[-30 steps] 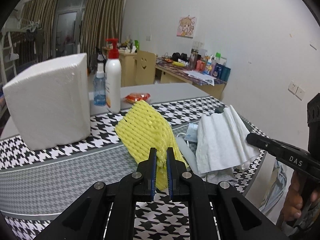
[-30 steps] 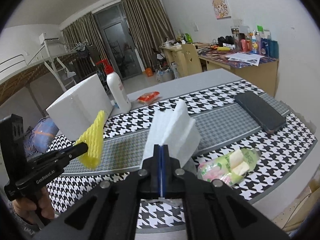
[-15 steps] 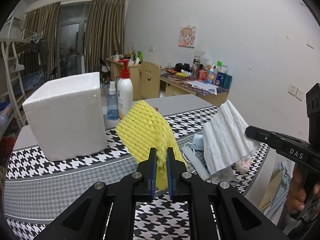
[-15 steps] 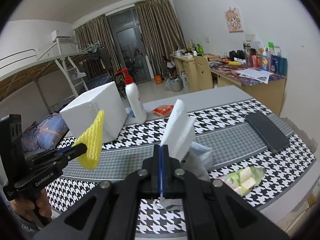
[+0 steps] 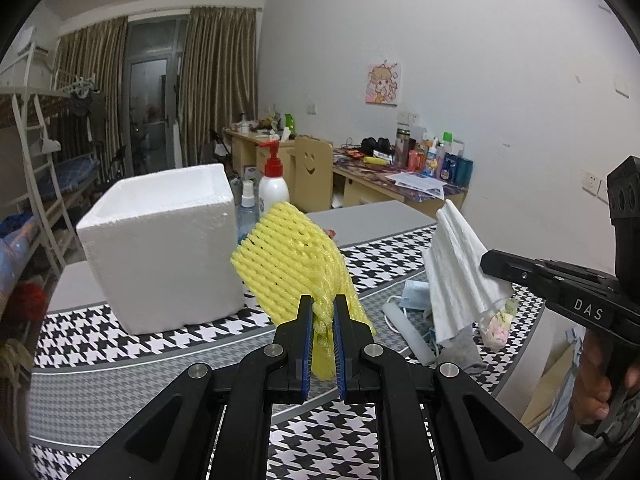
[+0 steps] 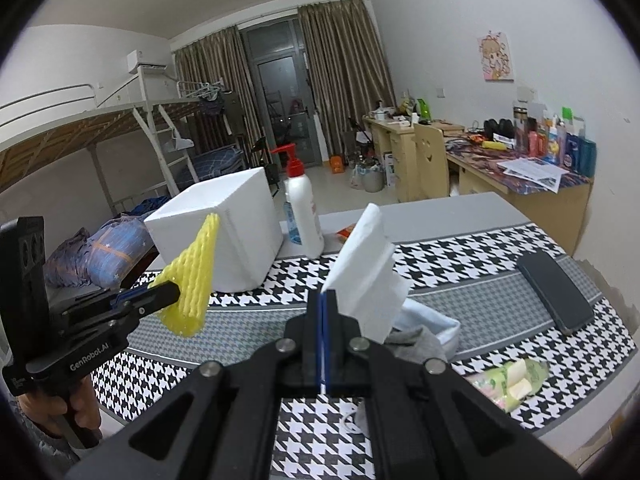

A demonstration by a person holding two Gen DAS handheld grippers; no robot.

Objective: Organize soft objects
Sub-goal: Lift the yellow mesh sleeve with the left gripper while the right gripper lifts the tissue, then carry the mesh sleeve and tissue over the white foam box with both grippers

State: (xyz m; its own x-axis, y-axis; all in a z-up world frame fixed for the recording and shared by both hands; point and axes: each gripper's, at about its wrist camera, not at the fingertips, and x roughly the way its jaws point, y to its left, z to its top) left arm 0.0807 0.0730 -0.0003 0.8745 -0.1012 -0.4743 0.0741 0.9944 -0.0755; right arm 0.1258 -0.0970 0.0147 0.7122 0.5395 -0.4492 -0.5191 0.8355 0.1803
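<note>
A yellow foam net [image 5: 298,260] is clamped in the left claw [image 5: 323,320] and held clear above the counter [image 5: 120,364]. A white cloth [image 6: 370,264] is pinched in the right claw [image 6: 324,312], likewise lifted. A white foam box [image 5: 164,244] and a pump bottle [image 6: 304,208] are seen toward the far edge. Below the cloth, what seems a grey rag [image 6: 416,344] is partly hidden; a dark phone [image 6: 554,290] is seen near the right edge.
</note>
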